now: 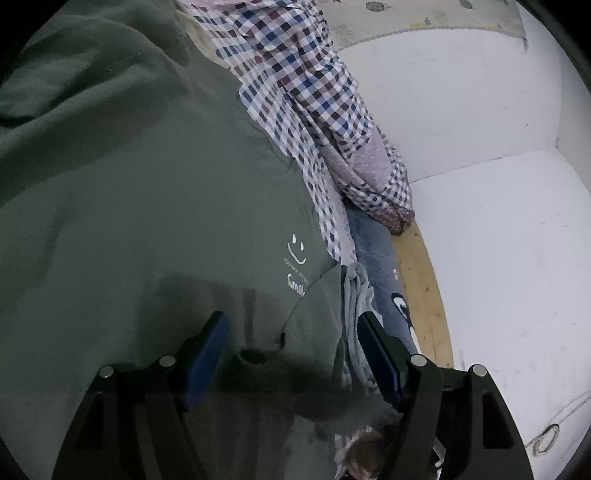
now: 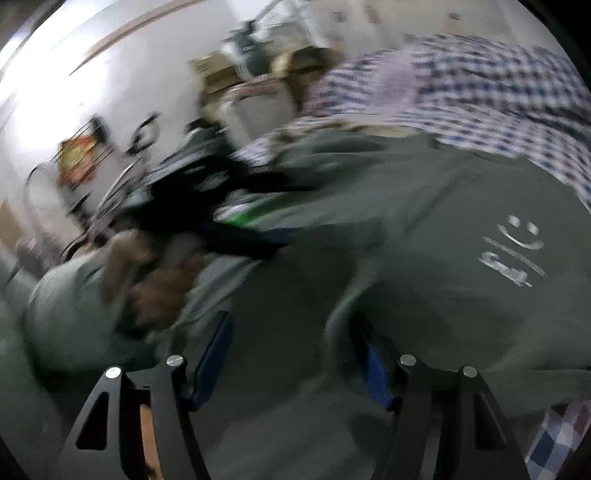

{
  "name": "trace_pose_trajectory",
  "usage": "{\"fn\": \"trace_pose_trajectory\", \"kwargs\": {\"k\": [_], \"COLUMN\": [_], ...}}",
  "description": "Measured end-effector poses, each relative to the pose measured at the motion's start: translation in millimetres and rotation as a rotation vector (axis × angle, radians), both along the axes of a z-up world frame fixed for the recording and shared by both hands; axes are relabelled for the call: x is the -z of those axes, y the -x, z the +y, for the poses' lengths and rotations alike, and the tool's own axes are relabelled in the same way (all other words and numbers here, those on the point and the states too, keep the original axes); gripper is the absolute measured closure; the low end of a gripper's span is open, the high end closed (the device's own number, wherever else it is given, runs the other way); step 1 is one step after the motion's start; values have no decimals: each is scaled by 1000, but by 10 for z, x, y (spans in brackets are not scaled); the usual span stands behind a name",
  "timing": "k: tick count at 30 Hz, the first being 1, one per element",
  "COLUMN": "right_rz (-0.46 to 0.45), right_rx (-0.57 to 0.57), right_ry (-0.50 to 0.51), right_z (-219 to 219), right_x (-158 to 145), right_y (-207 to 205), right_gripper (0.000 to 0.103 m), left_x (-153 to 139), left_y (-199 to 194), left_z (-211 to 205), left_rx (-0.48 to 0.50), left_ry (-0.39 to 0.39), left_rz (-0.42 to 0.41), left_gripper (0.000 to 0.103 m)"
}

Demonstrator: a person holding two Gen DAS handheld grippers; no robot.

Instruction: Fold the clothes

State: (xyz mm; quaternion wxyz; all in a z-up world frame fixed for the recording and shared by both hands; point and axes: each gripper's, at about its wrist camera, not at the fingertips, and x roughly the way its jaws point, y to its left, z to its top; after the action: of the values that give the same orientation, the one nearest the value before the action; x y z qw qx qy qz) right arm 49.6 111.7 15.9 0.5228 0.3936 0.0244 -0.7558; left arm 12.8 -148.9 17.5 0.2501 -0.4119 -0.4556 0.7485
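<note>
Grey-green cotton sweatshirt with a white smiley print lies beneath both claws; left gripper and right gripper stand apart, clamping nothing.

Looks like a lived-in room pressed into laundry duty, part home, part storeroom. A heap of clothes covers the work surface: a green sweatshirt with a smiley print, a checked shirt, blue jeans. White foam floor mats butt together below, with a patterned play mat further off. Over in the blurred right wrist view, stacked cardboard boxes and a plastic bin stand against a pale wall; the rest is too smeared to read.
</note>
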Motion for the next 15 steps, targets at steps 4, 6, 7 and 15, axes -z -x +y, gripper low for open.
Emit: {"fn": "trace_pose_trajectory", "kwargs": {"k": [4, 6, 7, 15], "right_rz": [-2, -11, -16, 18], "right_rx": [-151, -218, -238, -64], "right_ry": [-38, -75, -88, -4], "right_z": [-190, -286, -316, -46], "right_x": [-56, -17, 6, -89], "right_y": [-311, -443, -482, -232], "right_gripper": [34, 34, 34, 34], "left_x": [-17, -20, -18, 48], "left_y": [-113, -177, -207, -483], "left_z": [-24, -18, -10, 63], "left_rx": [25, 37, 38, 37], "left_ry": [32, 59, 72, 141], "left_rz": [-11, -29, -41, -81], "left_gripper": [27, 27, 27, 27]}}
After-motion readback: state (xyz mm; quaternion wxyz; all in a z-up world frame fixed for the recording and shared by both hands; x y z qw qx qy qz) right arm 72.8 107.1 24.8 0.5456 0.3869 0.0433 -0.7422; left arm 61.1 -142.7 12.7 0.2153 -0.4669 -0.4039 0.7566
